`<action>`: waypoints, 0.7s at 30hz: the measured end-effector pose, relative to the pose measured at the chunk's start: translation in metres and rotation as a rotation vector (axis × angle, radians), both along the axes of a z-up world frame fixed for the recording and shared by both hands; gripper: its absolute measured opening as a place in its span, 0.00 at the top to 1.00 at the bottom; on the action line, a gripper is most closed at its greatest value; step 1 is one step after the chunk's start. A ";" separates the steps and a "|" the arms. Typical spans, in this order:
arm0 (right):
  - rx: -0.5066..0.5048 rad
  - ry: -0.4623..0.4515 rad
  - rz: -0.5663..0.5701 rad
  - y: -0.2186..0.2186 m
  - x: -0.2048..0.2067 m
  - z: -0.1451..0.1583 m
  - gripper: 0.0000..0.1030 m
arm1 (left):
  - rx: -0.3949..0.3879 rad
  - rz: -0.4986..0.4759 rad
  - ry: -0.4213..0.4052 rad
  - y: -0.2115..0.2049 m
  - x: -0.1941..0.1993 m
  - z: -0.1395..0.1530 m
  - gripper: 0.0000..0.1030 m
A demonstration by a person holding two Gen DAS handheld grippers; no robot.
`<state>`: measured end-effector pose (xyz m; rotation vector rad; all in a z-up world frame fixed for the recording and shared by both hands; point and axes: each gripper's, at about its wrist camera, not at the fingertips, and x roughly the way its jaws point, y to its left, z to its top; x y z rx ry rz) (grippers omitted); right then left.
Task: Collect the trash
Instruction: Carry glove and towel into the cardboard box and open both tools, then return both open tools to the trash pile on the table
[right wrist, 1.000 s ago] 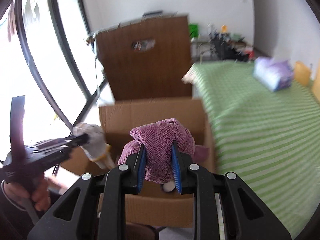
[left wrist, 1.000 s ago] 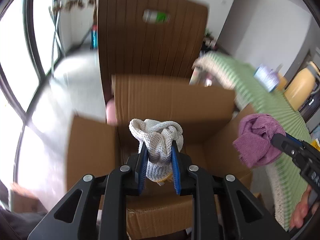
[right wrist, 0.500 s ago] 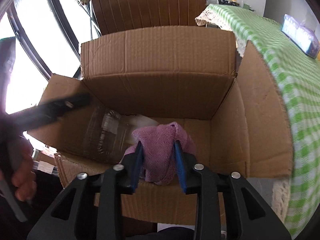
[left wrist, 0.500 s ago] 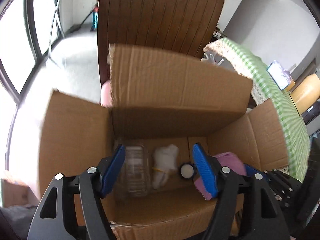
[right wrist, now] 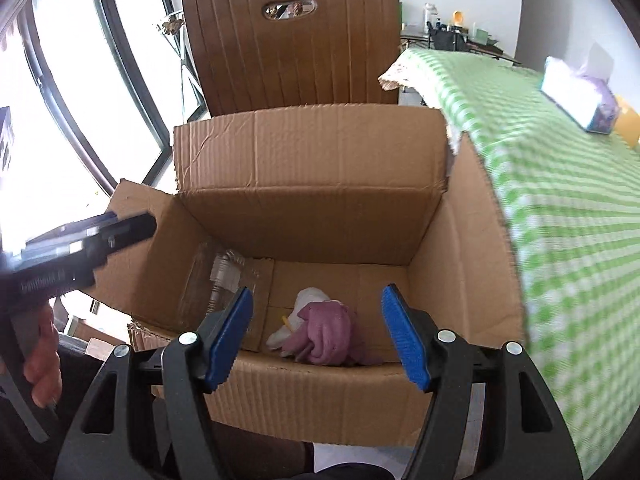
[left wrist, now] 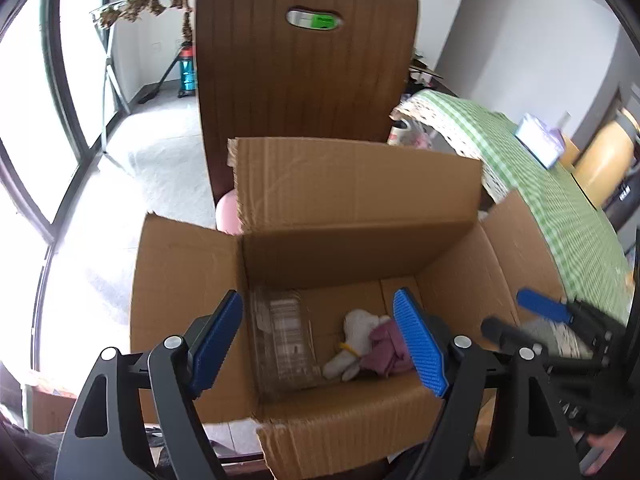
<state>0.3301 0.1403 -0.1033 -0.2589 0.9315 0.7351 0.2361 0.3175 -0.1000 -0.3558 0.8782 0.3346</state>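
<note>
Both tongs hang over the open brown cardboard box, jaws wide and opening, nothing between them: left tongs, right tongs. Below, on the box floor, the crumpled purple cloth touches the white knit glove, beside a clear plastic container.

Blurred tissue box, checked tablecloth

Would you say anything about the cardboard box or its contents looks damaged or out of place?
The cardboard box has a ragged, torn near edge, most visible at its front left corner. Inside, the white glove, purple cloth and clear plastic container lie loosely on the bottom; nothing has spilled outside.
</note>
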 end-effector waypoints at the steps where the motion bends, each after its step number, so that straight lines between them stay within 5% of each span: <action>1: 0.002 -0.007 -0.004 -0.002 -0.001 0.002 0.37 | 0.006 -0.006 0.004 -0.003 -0.003 0.000 0.27; 9: 0.033 -0.071 -0.018 -0.012 -0.016 0.031 0.37 | 0.068 -0.003 -0.042 -0.013 -0.026 0.025 0.27; 21: 0.114 -0.296 -0.229 -0.118 -0.056 0.096 0.34 | 0.231 -0.145 -0.307 -0.090 -0.047 0.090 0.10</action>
